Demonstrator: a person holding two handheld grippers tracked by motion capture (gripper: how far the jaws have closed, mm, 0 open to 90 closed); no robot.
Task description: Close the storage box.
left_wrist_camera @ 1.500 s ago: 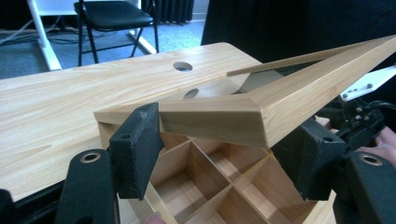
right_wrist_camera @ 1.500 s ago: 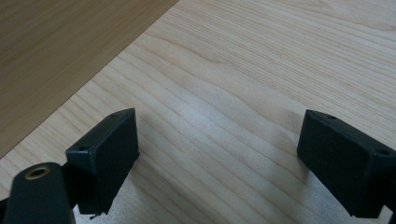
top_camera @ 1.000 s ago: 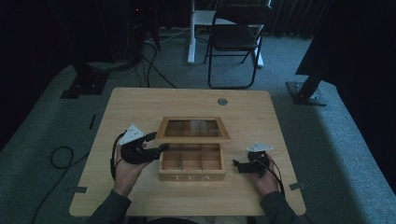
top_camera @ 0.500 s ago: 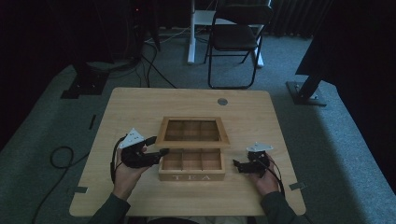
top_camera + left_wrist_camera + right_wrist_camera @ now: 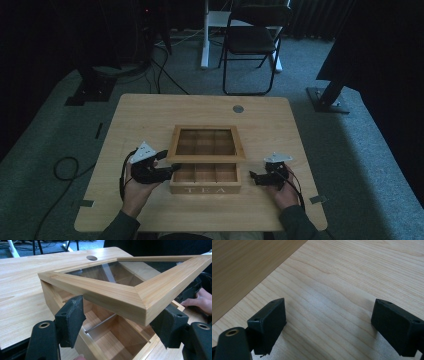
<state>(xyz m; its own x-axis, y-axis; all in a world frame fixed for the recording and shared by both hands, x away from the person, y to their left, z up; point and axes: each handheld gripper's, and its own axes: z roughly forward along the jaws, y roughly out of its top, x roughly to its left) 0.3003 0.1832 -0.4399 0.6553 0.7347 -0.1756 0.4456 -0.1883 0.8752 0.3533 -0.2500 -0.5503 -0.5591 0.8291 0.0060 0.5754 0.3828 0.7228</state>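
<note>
A wooden tea box (image 5: 205,189) marked TEA stands at the table's near middle, its empty compartments (image 5: 107,340) showing. Its glass-paned lid (image 5: 206,159) hangs partly raised over it, hinged at the far side. My left gripper (image 5: 169,169) is at the lid's near left corner. Its jaws have just been opening. In the left gripper view the lid's corner (image 5: 140,307) lies over and between the wide jaws of this gripper (image 5: 122,317), and the pads do not press on it. My right gripper (image 5: 253,176) rests open right of the box, with bare table between its jaws (image 5: 328,315).
The light wooden table (image 5: 150,115) has a round cable hole (image 5: 238,108) at the far middle. Behind it stand a black folding chair (image 5: 252,40) and dark stand bases (image 5: 90,92). A cable (image 5: 65,167) loops on the carpet at left.
The lid's near edge has come lower over the box. My left gripper has shifted slightly toward me. The right gripper has kept still.
</note>
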